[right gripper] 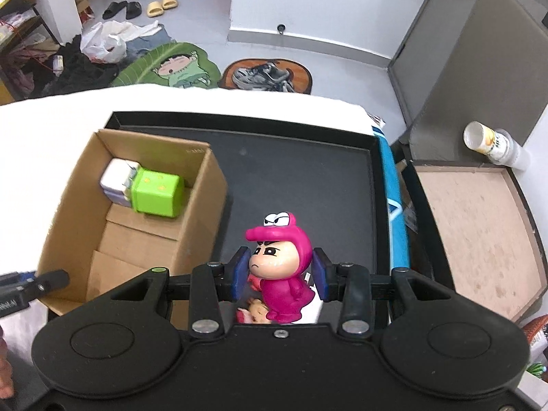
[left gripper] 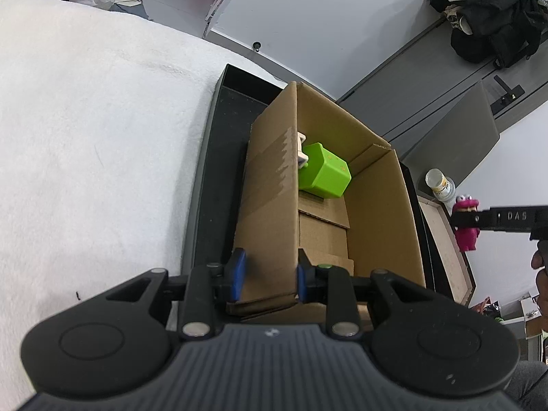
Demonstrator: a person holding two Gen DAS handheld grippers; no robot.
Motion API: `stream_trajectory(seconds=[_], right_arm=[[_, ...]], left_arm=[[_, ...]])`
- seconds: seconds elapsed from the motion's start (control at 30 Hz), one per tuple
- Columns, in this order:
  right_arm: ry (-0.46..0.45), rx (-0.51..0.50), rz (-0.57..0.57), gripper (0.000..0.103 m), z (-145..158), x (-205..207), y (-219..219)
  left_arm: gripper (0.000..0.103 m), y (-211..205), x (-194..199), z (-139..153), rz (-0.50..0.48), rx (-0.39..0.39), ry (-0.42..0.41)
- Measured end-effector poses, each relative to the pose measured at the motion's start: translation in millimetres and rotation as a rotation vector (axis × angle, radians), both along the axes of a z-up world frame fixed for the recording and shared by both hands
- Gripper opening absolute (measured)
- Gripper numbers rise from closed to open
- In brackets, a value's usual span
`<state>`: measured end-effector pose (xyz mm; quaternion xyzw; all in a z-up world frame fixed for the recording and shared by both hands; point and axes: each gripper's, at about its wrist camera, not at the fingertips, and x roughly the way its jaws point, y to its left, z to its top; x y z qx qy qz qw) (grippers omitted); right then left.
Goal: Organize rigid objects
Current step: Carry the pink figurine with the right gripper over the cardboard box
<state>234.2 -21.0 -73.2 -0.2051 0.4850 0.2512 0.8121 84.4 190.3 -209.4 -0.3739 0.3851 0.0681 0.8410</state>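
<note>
The right gripper (right gripper: pixel 280 272) has its two blue pads on either side of a pink toy figure (right gripper: pixel 282 274), a little boy in a crocodile suit; the jaws are partly closed around its head and look to be holding it, though a thin gap shows on each side. The toy hangs above the black tray (right gripper: pixel 308 178), just beside the open cardboard box (right gripper: pixel 202 205). The left gripper (left gripper: pixel 270 275) has its jaws closed down on the near left wall of that box, one pad outside and one inside, so the box will not slide. The next step, I think, is to put the toy in the box. To do it well, move the toy over the box's open top, go down low, then open the jaws slowly so the toy does not tip or bounce. Keep it away from the green cube (right gripper: pixel 156 195) and the white block (right gripper: pixel 116 179) at the far end; the bare floor flaps near the front have room. The toy is smooth, shiny, hard plastic with round shapes, so it could slip. The box is thin brown card and bends easily. The tray is flat, dark and dull, and sits on a soft white cloth (left gripper: pixel 85 137).
</note>
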Motion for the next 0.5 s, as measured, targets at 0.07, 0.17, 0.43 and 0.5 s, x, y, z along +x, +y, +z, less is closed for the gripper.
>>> stream_trajectory(seconds=[0.07,0.17,0.43,0.5], right_arm=[[-0.002,0.016,0.007,0.038,3,-3,8],[-0.003,0.034,0.026,0.038,6,-6,21],[0.014,0.065,0.068,0.038,5,-11,55],[0.026,0.072,0.062,0.038,2,-10,61]], left_arm=[[0.027,0,0,0,0.000,-0.001,-0.001],[0.027,0,0,0,0.001,-0.003,-0.001],[0.027,1,-1,-1,0.001,-0.009,-0.004],[0.027,1,-1,-1,0.002,-0.008,-0.005]])
